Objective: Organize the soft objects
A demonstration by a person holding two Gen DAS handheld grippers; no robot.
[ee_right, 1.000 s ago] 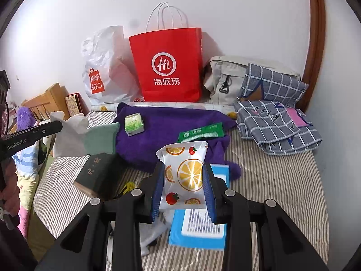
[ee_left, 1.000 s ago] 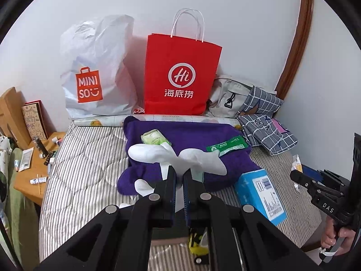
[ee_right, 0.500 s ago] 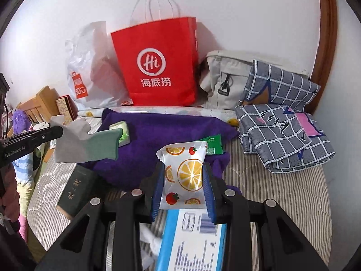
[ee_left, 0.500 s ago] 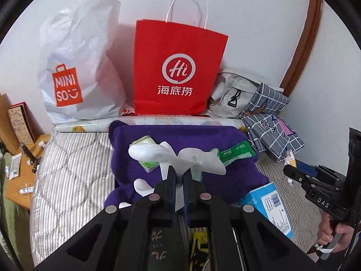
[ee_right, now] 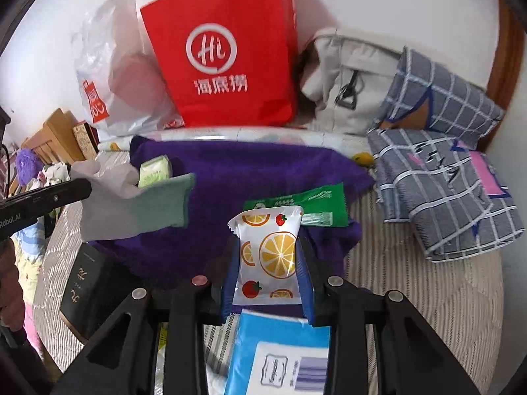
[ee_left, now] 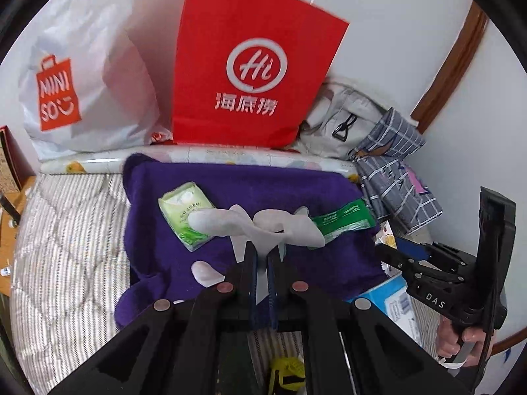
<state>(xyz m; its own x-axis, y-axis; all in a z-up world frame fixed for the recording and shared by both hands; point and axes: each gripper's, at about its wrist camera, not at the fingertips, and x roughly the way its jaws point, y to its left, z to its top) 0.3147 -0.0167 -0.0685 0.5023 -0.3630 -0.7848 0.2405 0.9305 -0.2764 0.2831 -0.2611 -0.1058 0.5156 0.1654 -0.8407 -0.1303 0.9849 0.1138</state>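
My left gripper point(ee_left: 262, 256) is shut on a pair of white socks point(ee_left: 263, 222) and holds them above the purple towel point(ee_left: 237, 194); from the right wrist view the socks point(ee_right: 131, 204) show a green cuff. My right gripper point(ee_right: 268, 256) is shut on a white wipes packet with orange and strawberry prints point(ee_right: 271, 256), above the towel's point(ee_right: 247, 171) near edge. A light green tissue pack point(ee_left: 184, 205) and a dark green sachet point(ee_left: 342, 219) lie on the towel.
A red paper bag point(ee_left: 253, 65), a white Miniso bag point(ee_left: 82, 75), a grey bag point(ee_right: 349, 79) and checked bedding point(ee_right: 444, 177) stand at the back. A blue tissue box point(ee_right: 280, 355) and a dark book point(ee_right: 85, 293) lie near on the striped bed.
Both grippers have moved forward toward the towel and the bags with their loads still held. The socks now hang over the towel's middle.
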